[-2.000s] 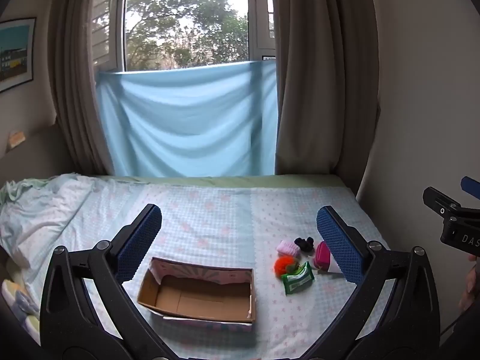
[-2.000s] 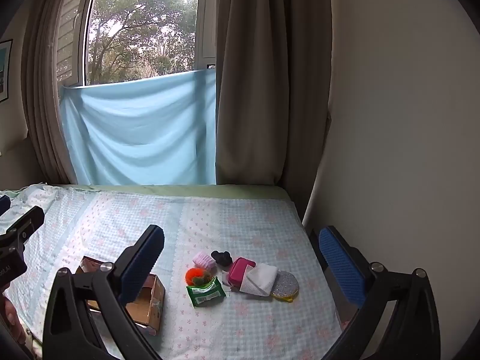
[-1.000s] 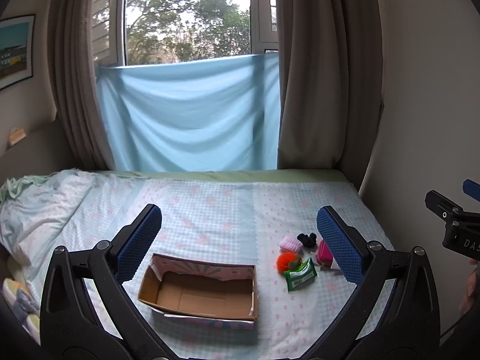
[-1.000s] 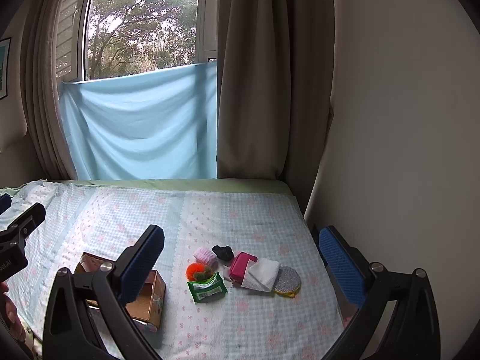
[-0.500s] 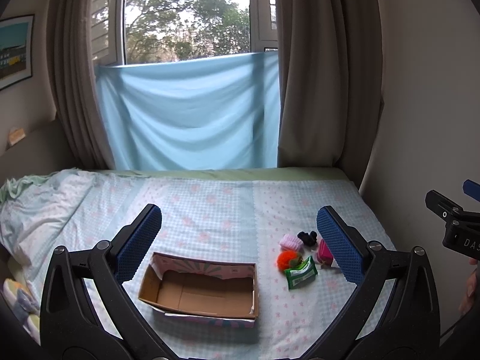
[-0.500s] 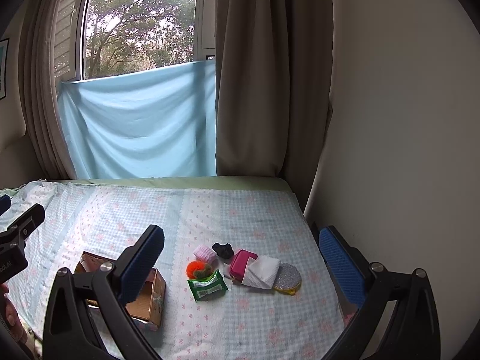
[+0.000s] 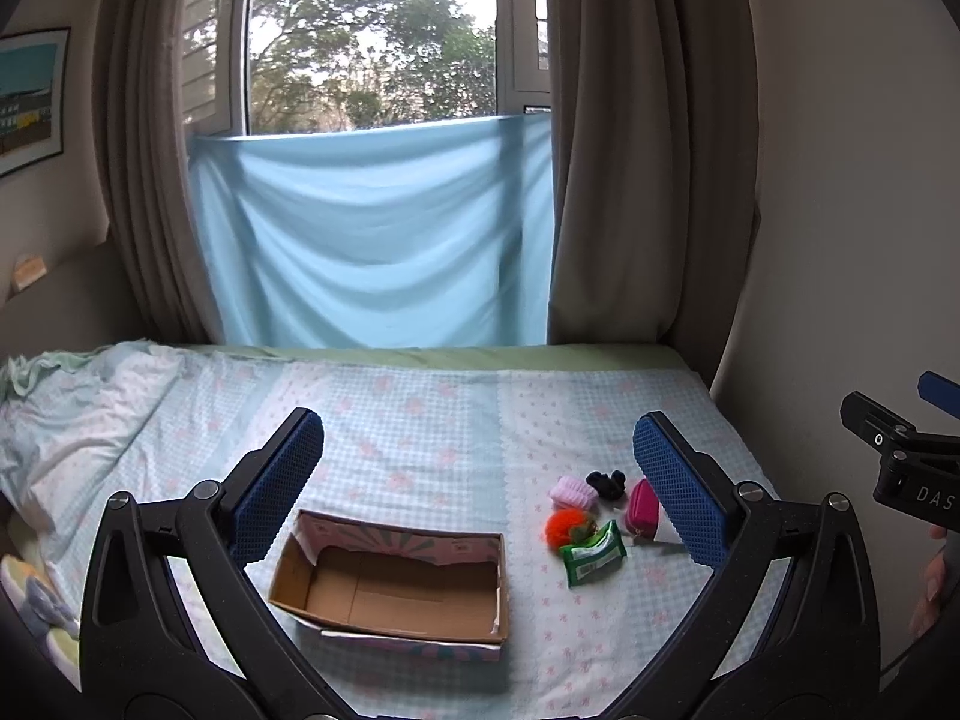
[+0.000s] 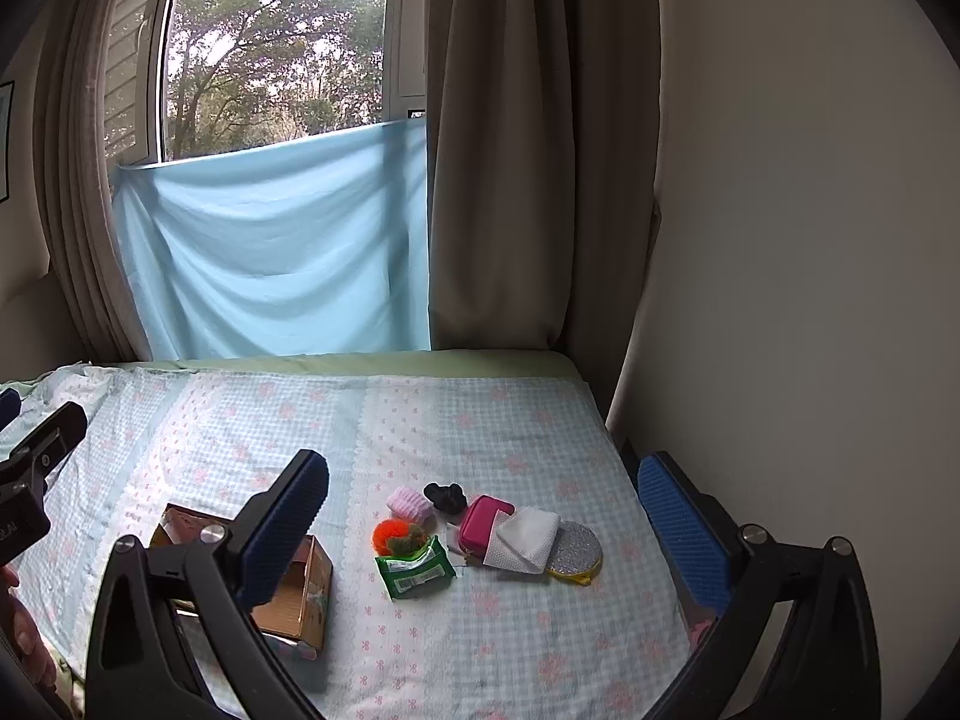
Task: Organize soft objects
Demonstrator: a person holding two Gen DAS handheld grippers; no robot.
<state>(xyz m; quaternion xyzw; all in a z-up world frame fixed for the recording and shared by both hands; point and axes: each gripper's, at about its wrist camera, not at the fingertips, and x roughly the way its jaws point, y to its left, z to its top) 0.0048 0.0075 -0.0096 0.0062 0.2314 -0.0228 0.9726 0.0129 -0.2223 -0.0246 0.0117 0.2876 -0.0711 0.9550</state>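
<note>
Left wrist: cardboard box (image 7: 396, 585) between spread jaws.

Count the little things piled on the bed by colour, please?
Pink: 2, fuzzy roll and pouch
Black: 1, hair tie
Orange: 1, pompom
Green: 1, packet
White: 1, cloth
Silver: 1, disc
Total: 7

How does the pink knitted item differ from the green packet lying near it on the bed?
The pink knitted item is pale, ribbed and puffy, while the green packet is flat, glossy and printed with a label. The pink knitted item lies farther from the camera; the green packet lies nearer, with the orange fluffy ball between them. Both rest on the bed sheet, outside the cardboard box.
</note>
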